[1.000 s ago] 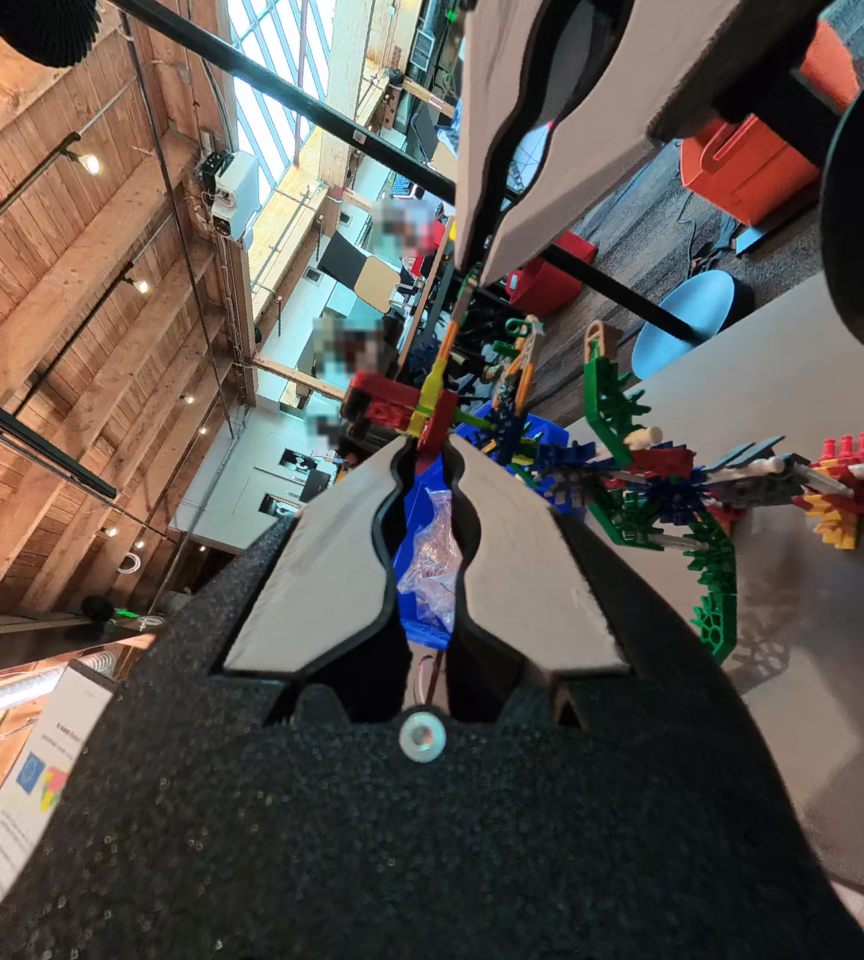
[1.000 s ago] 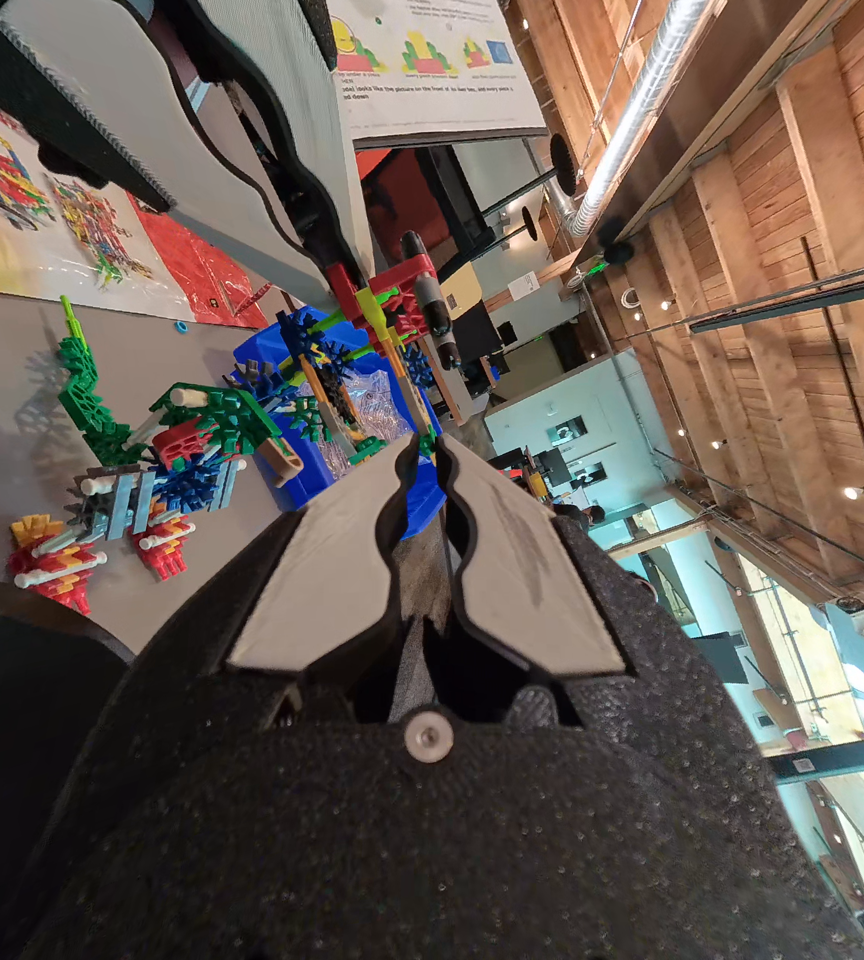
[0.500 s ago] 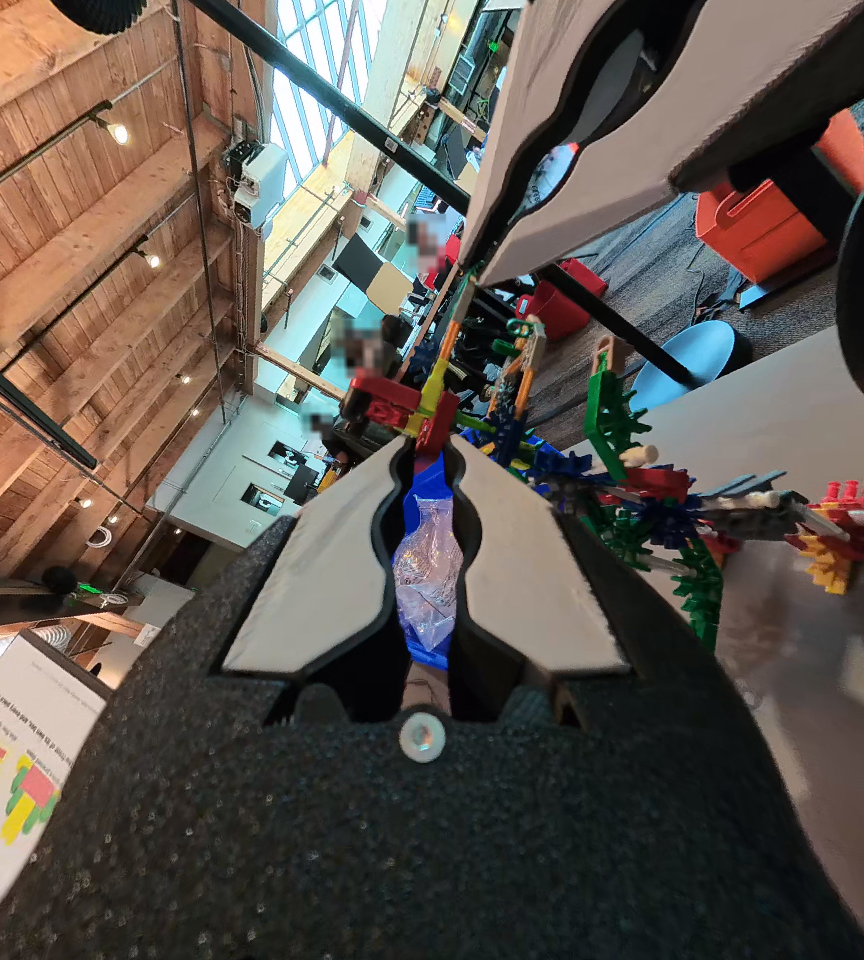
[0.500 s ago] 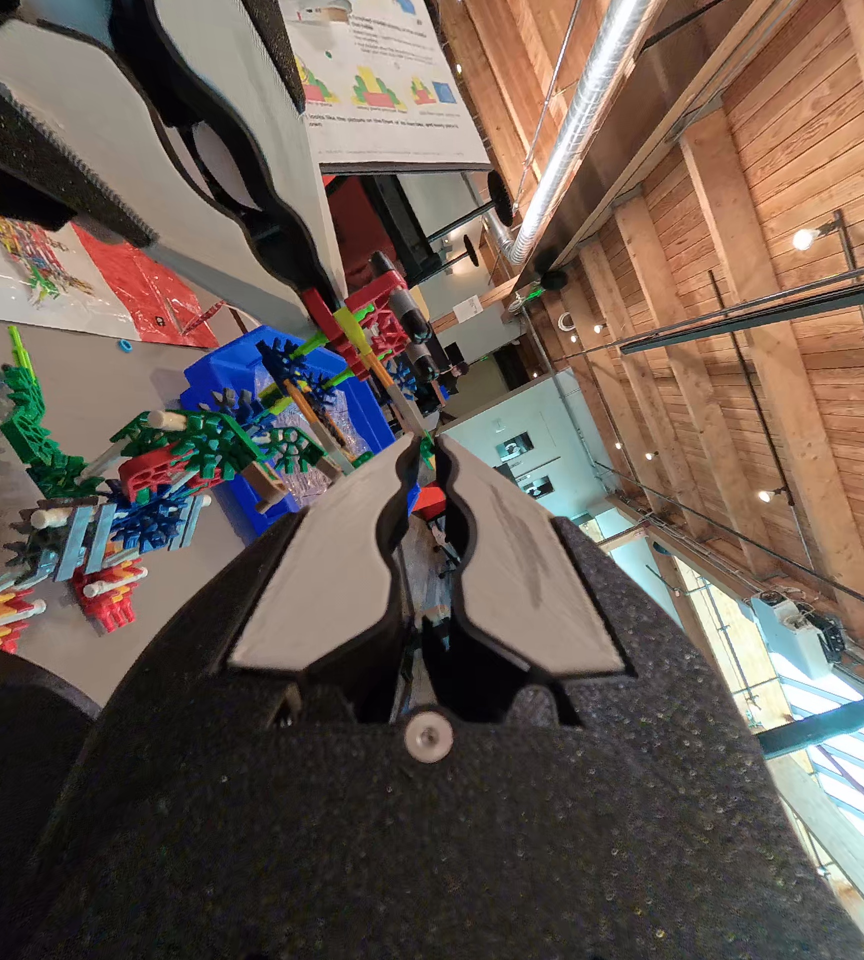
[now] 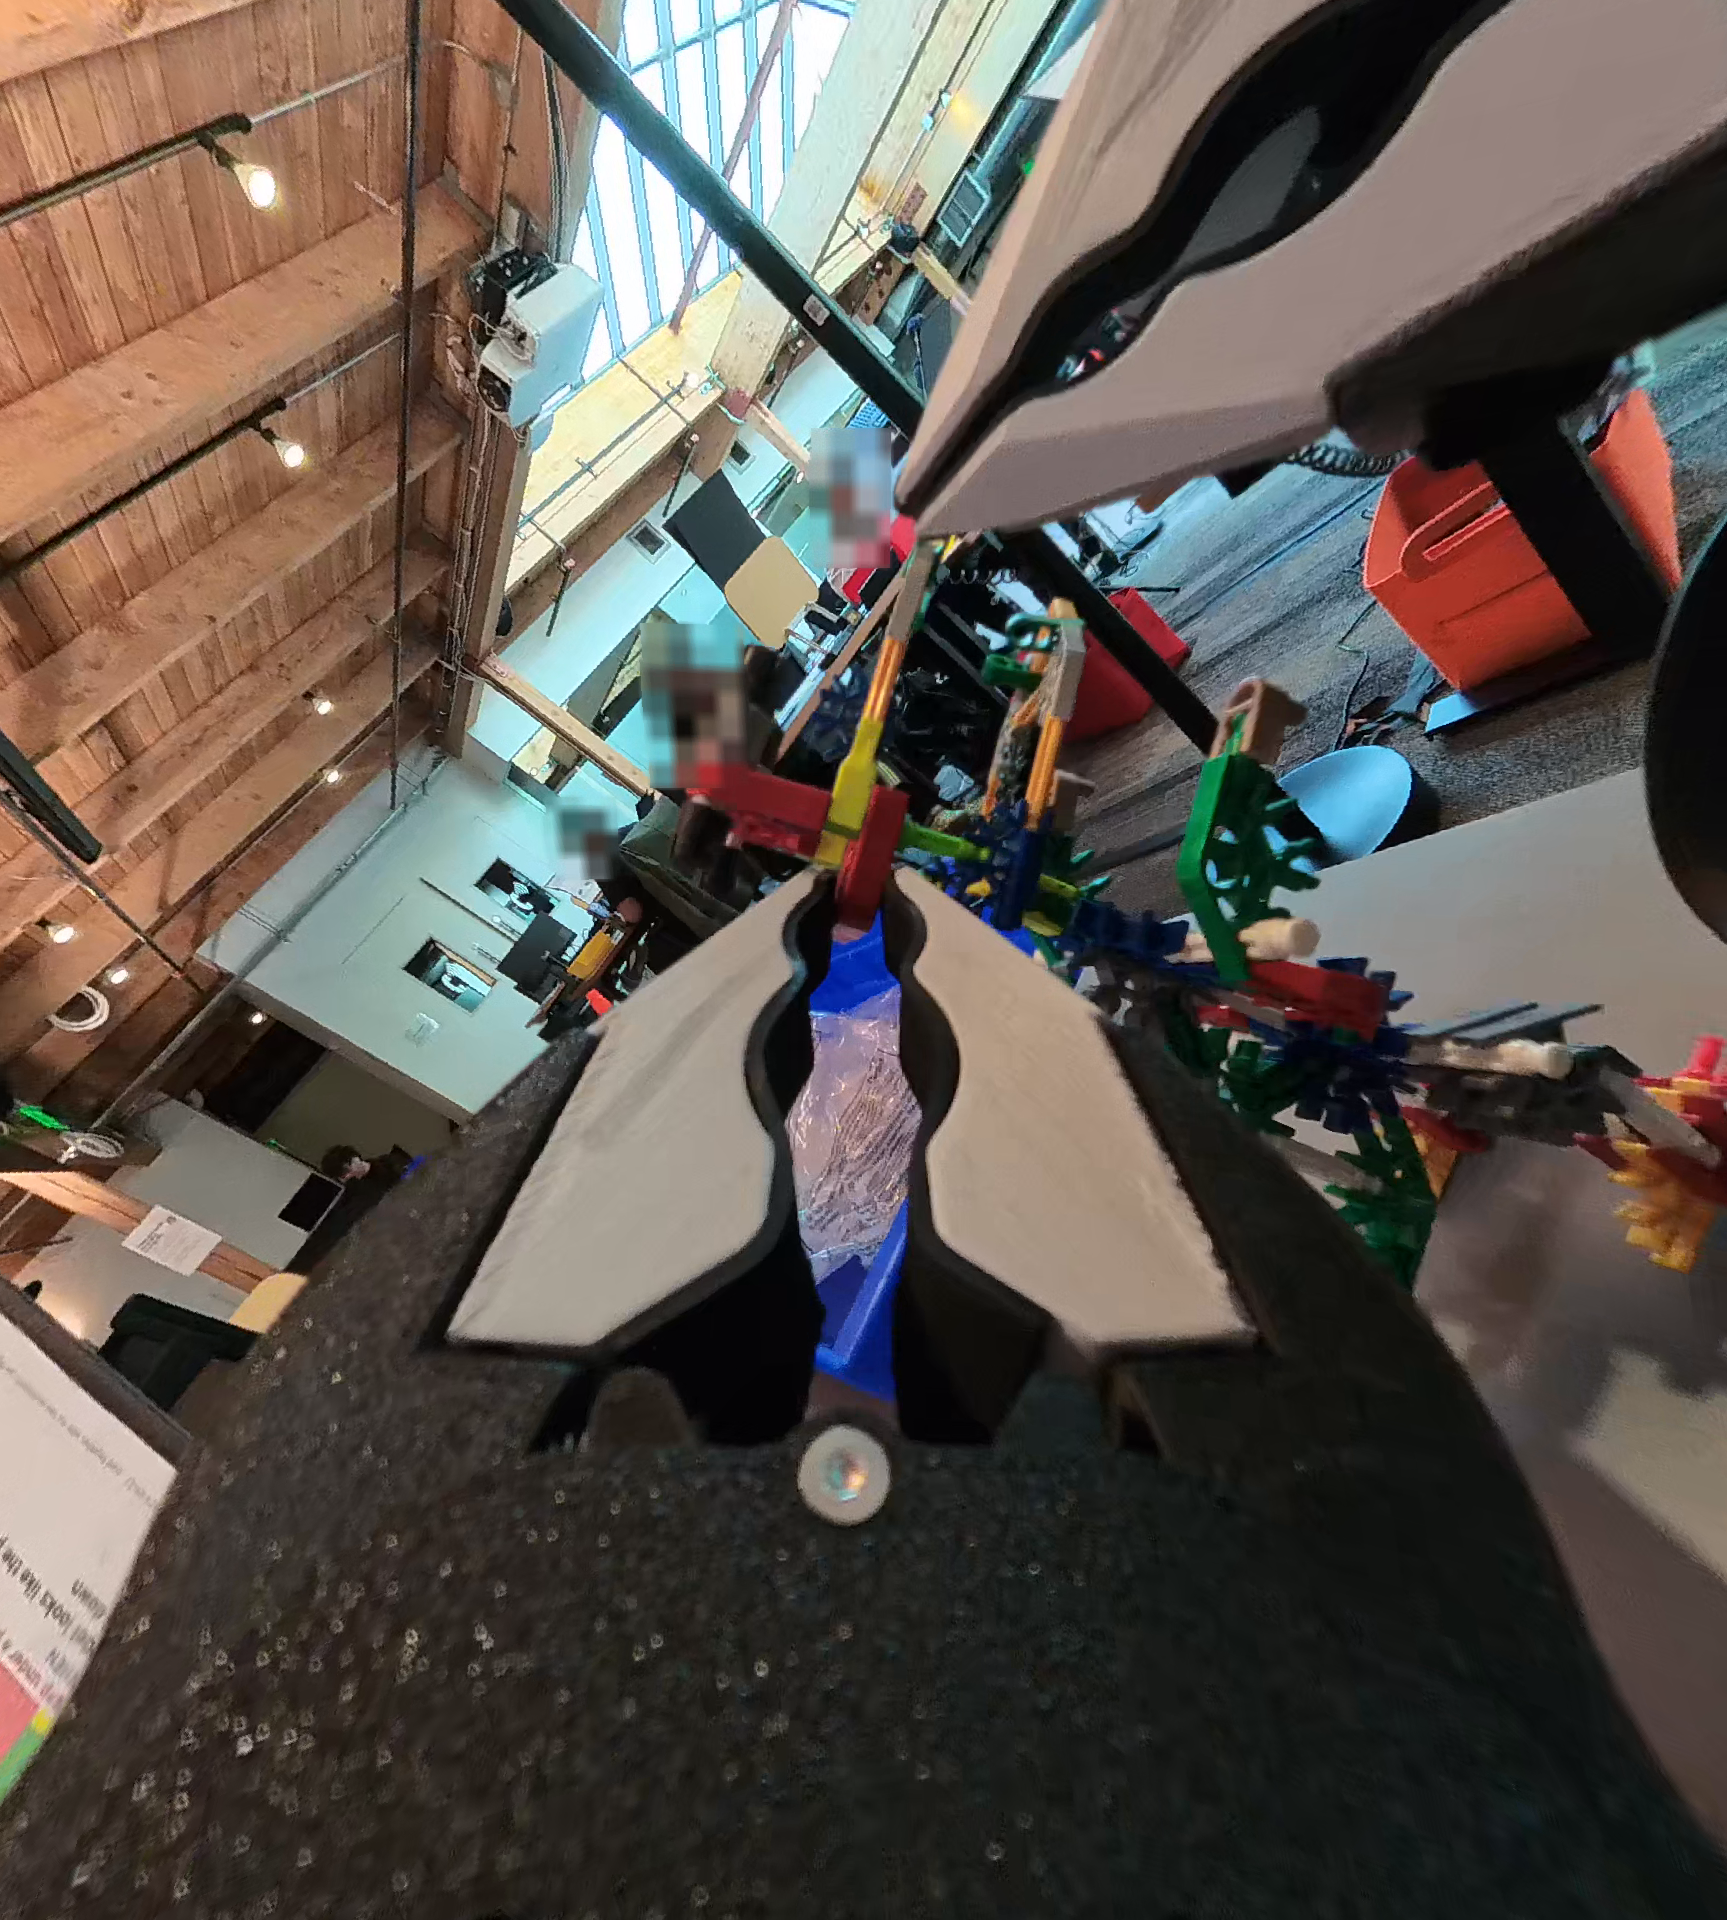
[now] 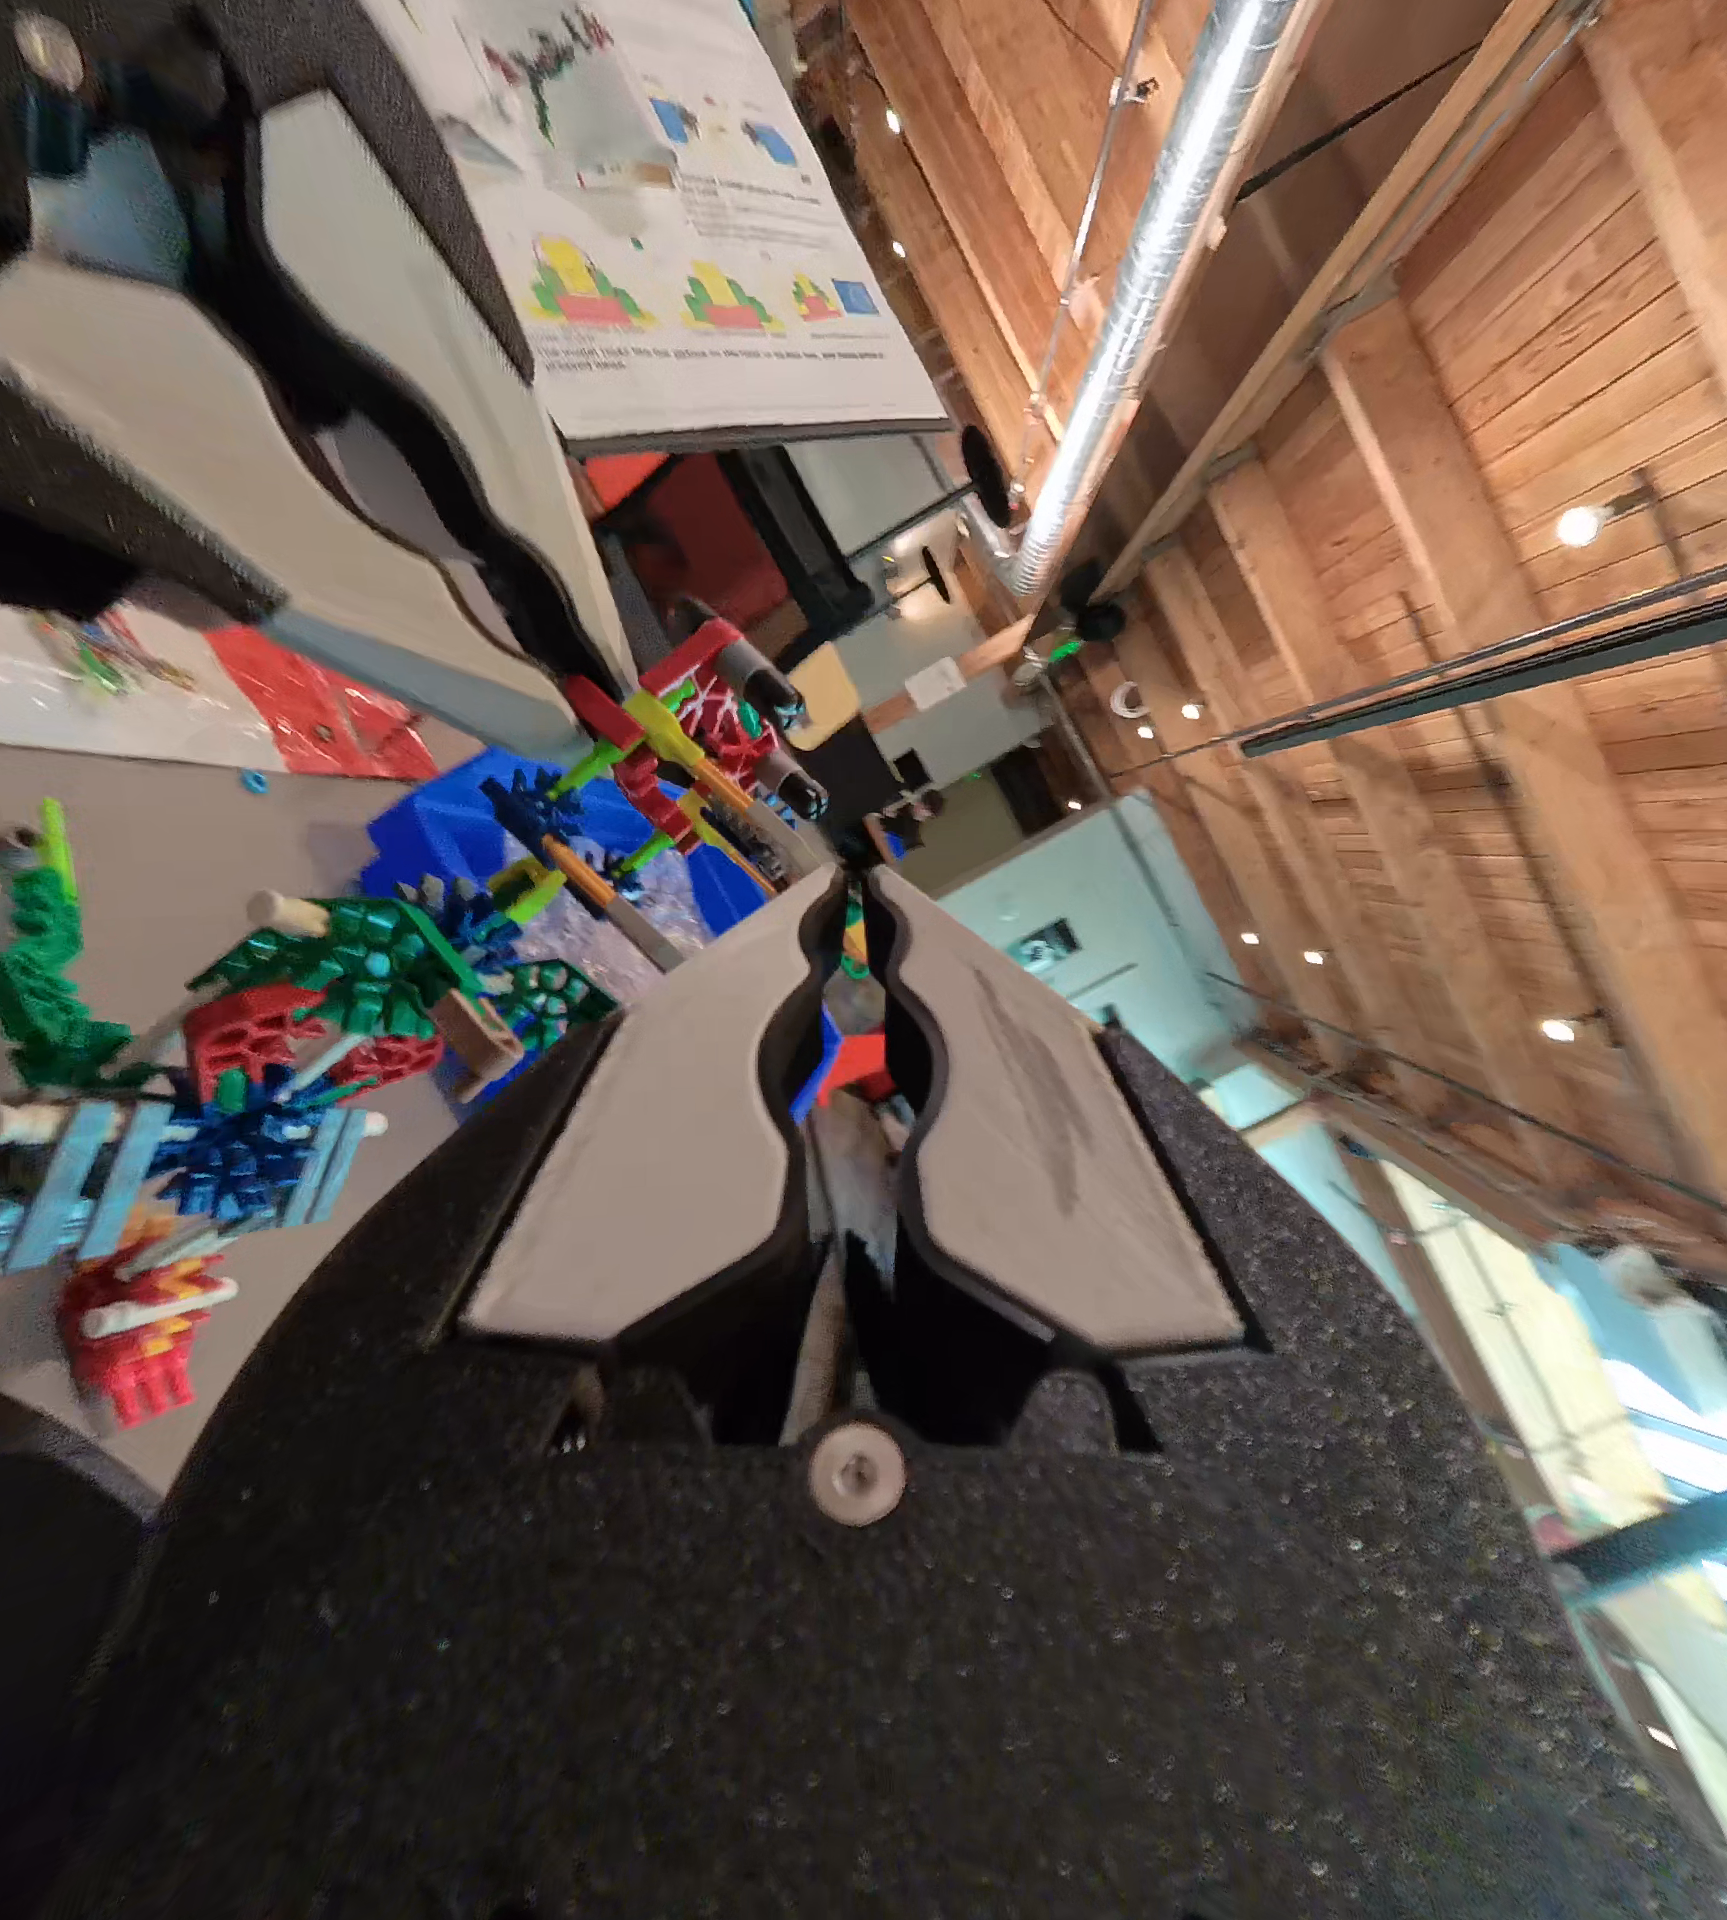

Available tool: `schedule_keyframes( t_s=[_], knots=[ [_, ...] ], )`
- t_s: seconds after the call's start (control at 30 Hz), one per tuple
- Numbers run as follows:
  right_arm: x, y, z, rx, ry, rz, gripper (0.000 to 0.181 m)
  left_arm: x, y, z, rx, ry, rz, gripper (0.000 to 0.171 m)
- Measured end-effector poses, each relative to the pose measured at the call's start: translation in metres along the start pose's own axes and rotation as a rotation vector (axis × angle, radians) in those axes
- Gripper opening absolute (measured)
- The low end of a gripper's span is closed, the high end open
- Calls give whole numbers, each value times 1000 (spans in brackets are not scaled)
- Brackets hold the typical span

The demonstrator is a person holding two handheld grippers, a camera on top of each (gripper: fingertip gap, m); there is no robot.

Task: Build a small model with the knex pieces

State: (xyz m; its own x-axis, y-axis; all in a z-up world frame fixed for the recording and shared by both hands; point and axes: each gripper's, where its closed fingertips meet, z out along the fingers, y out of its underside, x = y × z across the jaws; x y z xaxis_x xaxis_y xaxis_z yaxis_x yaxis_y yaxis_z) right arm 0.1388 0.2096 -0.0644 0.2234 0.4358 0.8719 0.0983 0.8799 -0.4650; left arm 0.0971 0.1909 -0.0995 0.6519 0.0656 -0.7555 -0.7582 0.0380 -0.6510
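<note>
My left gripper [image 5: 854, 883] is shut on a red connector [image 5: 874, 842] of a small rod-and-connector assembly held above the grey table [image 5: 1565, 914]. A yellow, orange and grey rod [image 5: 880, 686] runs from it up to my right gripper [image 5: 926, 535]. In the right wrist view my right gripper [image 6: 854, 881] is shut on that rod's grey end [image 6: 786, 842]. The left gripper [image 6: 594, 691] shows at upper left, pinching the red connector [image 6: 604, 717]. A bigger multicoloured model [image 5: 1285, 997] lies on the table beside them and also shows in the right wrist view [image 6: 215, 1091].
A blue bin [image 6: 443, 821] with a clear plastic bag [image 5: 854, 1122] stands under the held assembly. A printed picture sheet [image 6: 59, 675] lies on the table. An upright instruction board [image 6: 713, 260] stands behind. Orange crates [image 5: 1461, 582] sit on the floor. About 6 cm separates my left fingertips from my right.
Both grippers stay shut on the same assembly. Both views have swung a little, bringing the instruction board further into view. The right wrist view is now blurred by motion.
</note>
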Motion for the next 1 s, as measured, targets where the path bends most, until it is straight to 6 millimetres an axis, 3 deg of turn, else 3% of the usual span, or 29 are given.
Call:
schedule_keyframes(
  t_s=[0.17,0.27,0.43,0.53,1.0],
  knots=[
    [-3,2,-4,-3,-135,-55,13,2,2,0,12,7,11,4],
    [5,4,-3,-16,-141,-120,15,2,1,-1,20,19,16,4],
    [2,-1,2,-26,-207,-302,14,3,0,-1,24,24,32,4],
    [0,3,6,-44,-227,-401,4,3,0,-1,25,29,38,4],
    [3,-1,9,-16,-43,-468,1,8,0,1,36,64,-69,2]
  ],
)
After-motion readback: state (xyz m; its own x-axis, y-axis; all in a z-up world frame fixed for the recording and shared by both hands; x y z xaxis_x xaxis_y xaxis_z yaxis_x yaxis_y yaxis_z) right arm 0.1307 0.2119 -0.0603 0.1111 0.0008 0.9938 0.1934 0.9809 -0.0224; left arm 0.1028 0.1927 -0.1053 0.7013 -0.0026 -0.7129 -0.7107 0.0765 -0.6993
